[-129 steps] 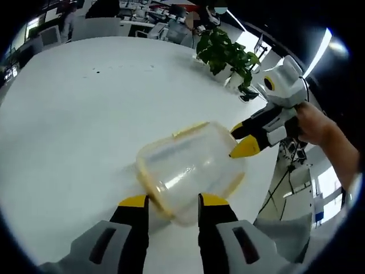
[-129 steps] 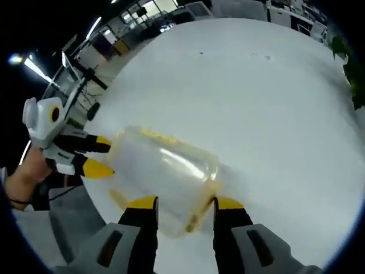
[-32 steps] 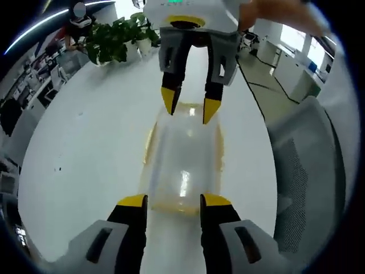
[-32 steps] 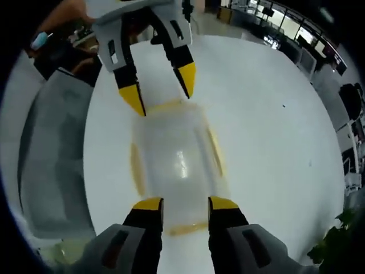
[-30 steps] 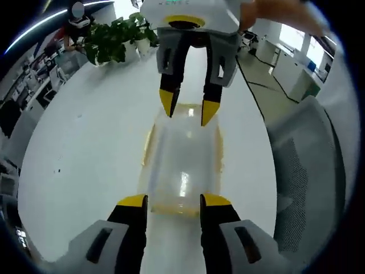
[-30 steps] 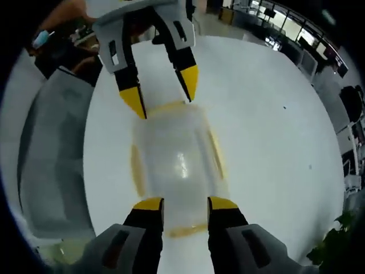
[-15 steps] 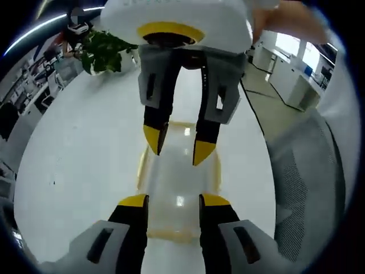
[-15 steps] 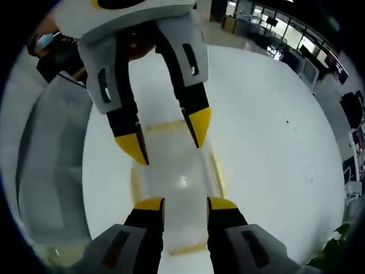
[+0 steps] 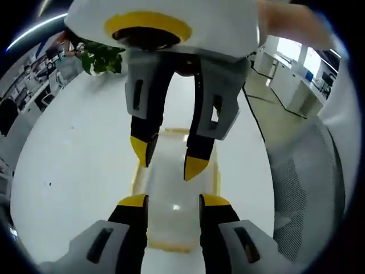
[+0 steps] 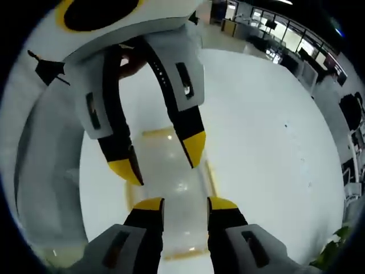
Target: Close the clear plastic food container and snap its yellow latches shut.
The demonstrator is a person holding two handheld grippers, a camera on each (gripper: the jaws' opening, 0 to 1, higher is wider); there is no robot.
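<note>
**Grippers closing in over lid**

Vs 0.5 s ago: both tools nearer, facing. Container centre-low on table, lid on. Left gripper and right gripper jaws parted, gripping nothing. Yellow latches probably unsnapped; pressing next.

Bright overhead glare, perhaps slight edge blur.

Crowded above the container, open table around.
Facing head-on over the clear container: left gripper and right gripper, jaws parted, tips close, little passage between. Wide bare white table alongside; potted plant well apart; grey chair beside the table edge.
</note>
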